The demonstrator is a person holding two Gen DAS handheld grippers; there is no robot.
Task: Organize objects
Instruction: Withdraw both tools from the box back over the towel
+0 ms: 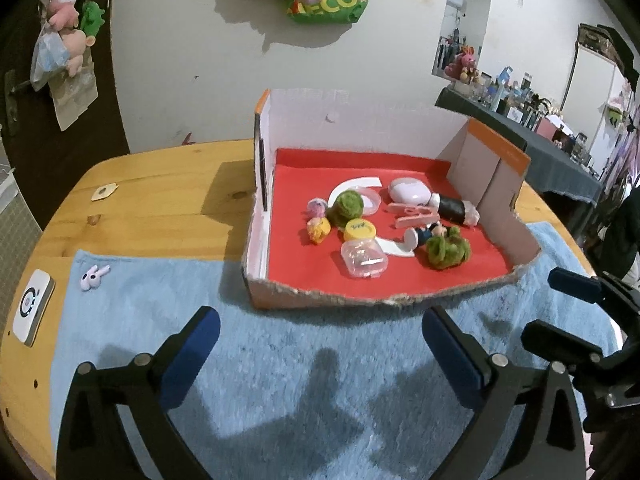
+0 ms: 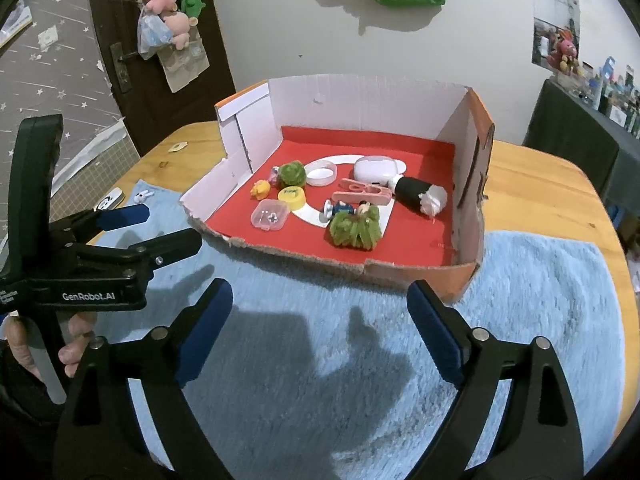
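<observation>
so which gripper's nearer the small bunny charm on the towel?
Left. The left gripper sits right of the bunny charm; the right gripper is farther right, beyond it.

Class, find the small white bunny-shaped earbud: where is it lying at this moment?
The bunny earbud lies on the blue towel's far-left corner, outside the cardboard box, beside the white square device.

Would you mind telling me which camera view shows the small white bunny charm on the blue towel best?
The left wrist view shows the bunny charm best: it lies unobstructed on the blue towel, ears and body distinguishable. In the right wrist view the charm is far smaller, near the towel's far left corner, just behind the left gripper.
</observation>
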